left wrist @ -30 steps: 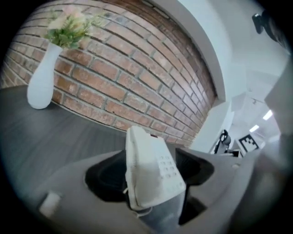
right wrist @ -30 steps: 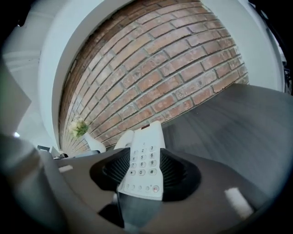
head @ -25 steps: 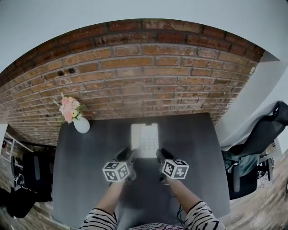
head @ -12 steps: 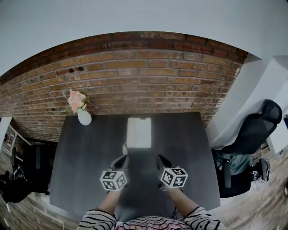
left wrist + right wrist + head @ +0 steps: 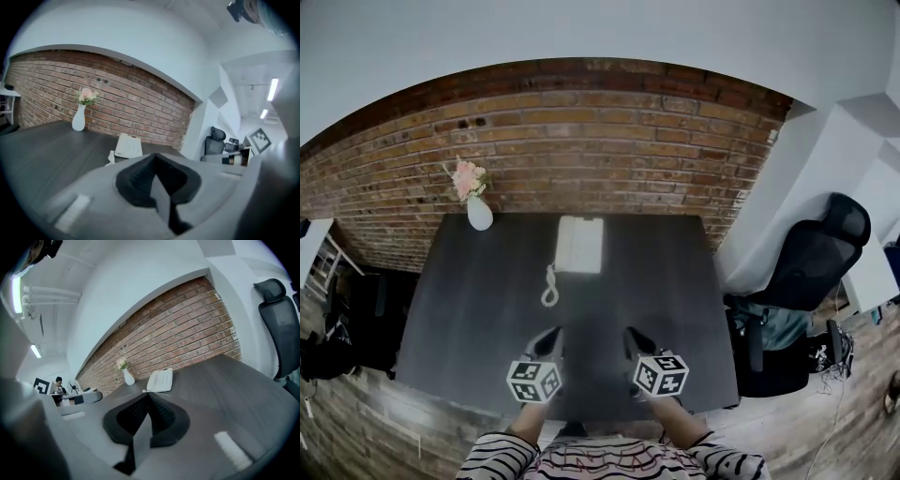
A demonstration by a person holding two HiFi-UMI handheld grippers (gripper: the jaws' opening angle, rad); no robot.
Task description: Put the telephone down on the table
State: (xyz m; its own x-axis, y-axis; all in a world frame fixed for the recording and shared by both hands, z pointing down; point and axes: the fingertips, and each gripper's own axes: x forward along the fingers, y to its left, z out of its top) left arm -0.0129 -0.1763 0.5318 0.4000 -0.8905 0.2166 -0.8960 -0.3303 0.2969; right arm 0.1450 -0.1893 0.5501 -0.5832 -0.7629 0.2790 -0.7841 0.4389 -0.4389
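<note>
Telephone is showing white at upper centre, coiled cord white too. Counter is reading dark grey, faint wood grain. Vase is showing white, flowers pink. Wall is running red-brown brick. Sleeves are showing black-and-white stripes. Chair at right is looking black.

A dark, wood-grained rectangular desk stands with its far edge along a brick wall. A white telephone lies flat on it near the middle of that far edge, keypad facing up, and its white coiled cord trails from its left side across the desk toward the near edge. At the far left corner, well apart from the telephone, a white vase stands upright holding pink flowers.
</note>
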